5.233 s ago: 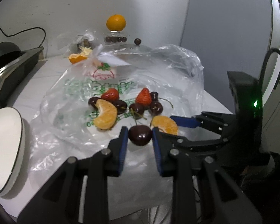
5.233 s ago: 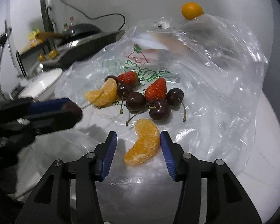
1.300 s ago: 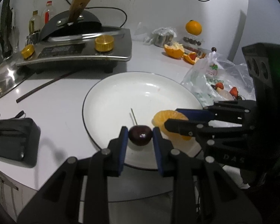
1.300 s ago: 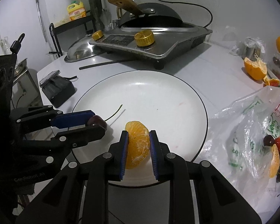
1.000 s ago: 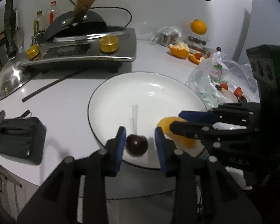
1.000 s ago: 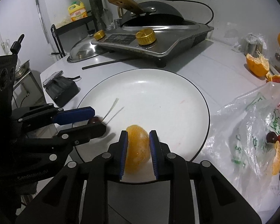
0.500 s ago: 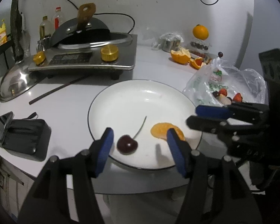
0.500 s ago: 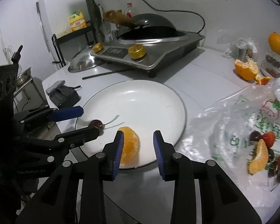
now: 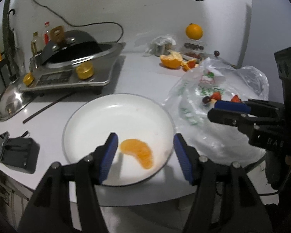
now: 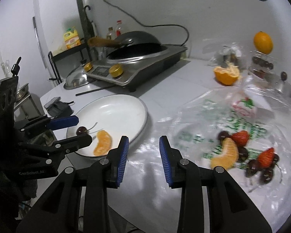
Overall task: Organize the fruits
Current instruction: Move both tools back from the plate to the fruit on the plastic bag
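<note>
**First two fruits delivered to the plate; both claws free again**

The white plate (image 9: 99,112) now carries one orange segment (image 9: 138,152) and one dark cherry (image 10: 81,130), lying near each other at the plate's near rim. About a second ago each was pinched in a claw; now both sit loose. The left claw (image 9: 145,155) has just been opening and stands wide apart over the plate, with the orange segment in view between its blue pads but untouched, so it is released. The right claw (image 10: 143,155) has also just been opening; it is released too, nothing between its pads, and it has swung off the plate toward the plastic bag (image 10: 232,136).

I judge this as one round of sorting finished and the next pickup about to begin. The rest of the fruit waits on the bag beside the plate: another orange segment (image 10: 226,154), two strawberries (image 10: 239,136) and several more cherries, bunched tightly and touching.

Room on the plate is generous: the whole far part, toward the cooker (image 9: 67,71), is bare. The plate sits close to the table (image 10: 174,81) edge on the near side, so fruit dropped at that rim could roll off. Beyond the plate, the cooker and a thin dark stick (image 9: 46,106) stand well apart. The crinkled bag almost touches the plate's rim and may snag a pad.
</note>
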`<state>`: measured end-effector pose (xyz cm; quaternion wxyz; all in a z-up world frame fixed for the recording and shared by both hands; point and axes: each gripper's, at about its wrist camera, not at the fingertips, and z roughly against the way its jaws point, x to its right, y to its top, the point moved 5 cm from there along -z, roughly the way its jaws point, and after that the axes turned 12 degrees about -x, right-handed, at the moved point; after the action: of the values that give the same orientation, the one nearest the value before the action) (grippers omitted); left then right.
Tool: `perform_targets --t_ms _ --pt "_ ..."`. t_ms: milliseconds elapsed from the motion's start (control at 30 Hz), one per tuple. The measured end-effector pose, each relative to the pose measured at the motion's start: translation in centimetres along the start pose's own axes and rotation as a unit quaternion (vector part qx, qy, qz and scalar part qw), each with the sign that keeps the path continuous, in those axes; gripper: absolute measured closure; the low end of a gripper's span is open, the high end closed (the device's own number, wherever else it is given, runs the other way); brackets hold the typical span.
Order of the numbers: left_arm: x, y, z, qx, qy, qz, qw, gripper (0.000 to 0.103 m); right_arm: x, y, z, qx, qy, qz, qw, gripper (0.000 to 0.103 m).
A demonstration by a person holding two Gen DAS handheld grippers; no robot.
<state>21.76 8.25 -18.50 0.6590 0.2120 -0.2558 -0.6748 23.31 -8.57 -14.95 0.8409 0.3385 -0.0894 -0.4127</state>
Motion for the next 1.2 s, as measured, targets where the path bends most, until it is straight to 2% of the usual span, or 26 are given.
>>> perform_targets --t_ms 567,1200 --pt "9.5 2.7 -1.3 -0.009 -0.012 -0.057 0.9983 0.042 8.3 -3.6 5.2 0.037 -0.027 -0.056 0.997 0.068" --pt "16.9 4.6 -4.2 -0.025 -0.022 -0.108 0.9936 0.042 15.2 -6.4 7.0 0.040 -0.039 -0.102 0.993 0.068"
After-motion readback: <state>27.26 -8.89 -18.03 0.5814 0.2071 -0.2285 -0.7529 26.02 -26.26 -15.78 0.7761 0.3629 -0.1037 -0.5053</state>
